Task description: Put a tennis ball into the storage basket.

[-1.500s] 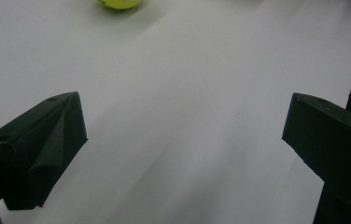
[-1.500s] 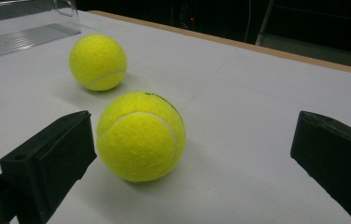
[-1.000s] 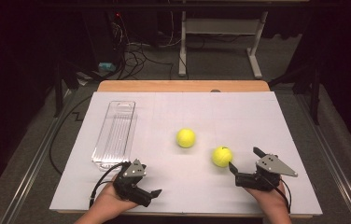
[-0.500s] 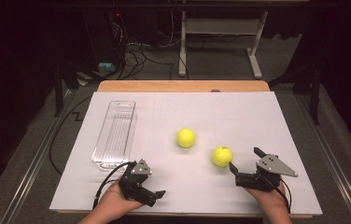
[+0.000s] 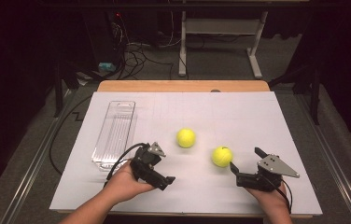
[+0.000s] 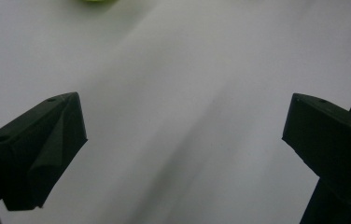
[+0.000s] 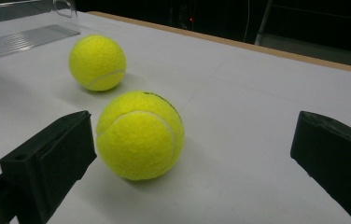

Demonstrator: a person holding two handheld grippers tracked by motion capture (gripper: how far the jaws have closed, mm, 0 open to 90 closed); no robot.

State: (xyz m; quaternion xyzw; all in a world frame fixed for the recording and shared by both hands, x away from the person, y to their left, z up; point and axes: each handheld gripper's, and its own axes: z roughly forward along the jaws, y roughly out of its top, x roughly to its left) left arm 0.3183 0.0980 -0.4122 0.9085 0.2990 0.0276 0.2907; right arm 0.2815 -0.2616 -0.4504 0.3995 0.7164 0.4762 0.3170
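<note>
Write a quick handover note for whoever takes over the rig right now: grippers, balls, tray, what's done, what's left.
Left gripper: open, holding nothing, low over the white table.
Right gripper: open, just short of the nearer tennis ball, not gripping it.
Second tennis ball: loose mid-table.
Clear tray: at the left, nothing in it.
Done: nothing picked up.
Left: probably grasp each ball, likely for the tray.

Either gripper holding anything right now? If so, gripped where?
Nothing is held. The right gripper is open, with the nearer tennis ball just ahead by one jaw but not clamped. The left gripper is open over the bare white table.
</note>
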